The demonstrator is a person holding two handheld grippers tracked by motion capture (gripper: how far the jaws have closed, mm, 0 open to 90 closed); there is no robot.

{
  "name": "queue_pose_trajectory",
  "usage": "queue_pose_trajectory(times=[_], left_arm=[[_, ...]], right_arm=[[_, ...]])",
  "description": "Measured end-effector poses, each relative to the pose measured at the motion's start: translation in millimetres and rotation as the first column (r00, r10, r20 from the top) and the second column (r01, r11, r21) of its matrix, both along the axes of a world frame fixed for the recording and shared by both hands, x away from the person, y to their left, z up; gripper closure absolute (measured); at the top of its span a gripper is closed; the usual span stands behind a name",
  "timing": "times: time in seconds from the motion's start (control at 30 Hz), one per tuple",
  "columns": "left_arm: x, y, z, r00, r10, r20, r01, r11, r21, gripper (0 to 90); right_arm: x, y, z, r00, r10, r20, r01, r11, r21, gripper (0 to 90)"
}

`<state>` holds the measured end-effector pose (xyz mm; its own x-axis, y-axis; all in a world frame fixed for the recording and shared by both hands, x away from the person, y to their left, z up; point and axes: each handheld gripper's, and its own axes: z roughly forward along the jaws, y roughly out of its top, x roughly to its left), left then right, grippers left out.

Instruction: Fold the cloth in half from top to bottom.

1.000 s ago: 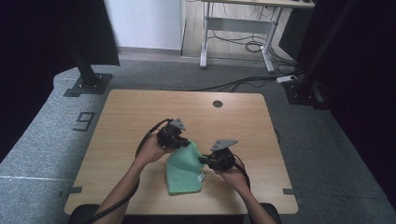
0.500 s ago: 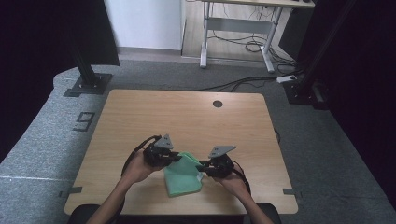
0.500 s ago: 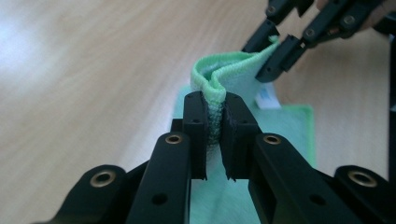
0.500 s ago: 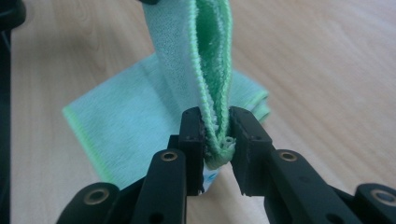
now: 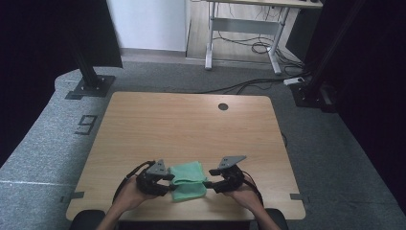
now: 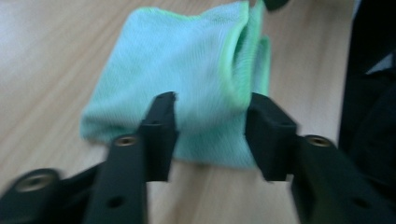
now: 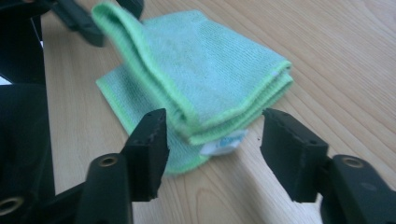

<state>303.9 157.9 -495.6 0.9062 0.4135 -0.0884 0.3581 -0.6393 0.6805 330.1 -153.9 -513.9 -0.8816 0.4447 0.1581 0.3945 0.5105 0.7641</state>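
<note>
Both tongs have just been opening: the left gripper [image 5: 165, 184] and right gripper [image 5: 209, 184] now stand apart, clamping nothing. Between them the folded green microfibre cloth [image 5: 187, 179] lies released on the light wooden table [image 5: 191, 124]; this fold looks finished.

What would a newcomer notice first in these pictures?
The eye goes first to the green cloth, folded in layers at the near edge of the wooden table. A hand-held gripper flanks it on each side: the left hand-held gripper and the right hand-held gripper, both with open jaws that have just been opening. In each gripper view the cloth lies just beyond the jaws, and no pad presses on it.
</note>
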Motion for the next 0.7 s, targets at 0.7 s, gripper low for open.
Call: queue_pose_trajectory(times=[0.7], left_arm=[[39.0,-3.7,-6.4,0.9557,0.294,0.023,-0.294,0.9559,0.001,17.8]], right_arm=[[23.2,27.8,-14.9,0.9961,-0.082,0.030,0.084,0.995,-0.058,24.3]])
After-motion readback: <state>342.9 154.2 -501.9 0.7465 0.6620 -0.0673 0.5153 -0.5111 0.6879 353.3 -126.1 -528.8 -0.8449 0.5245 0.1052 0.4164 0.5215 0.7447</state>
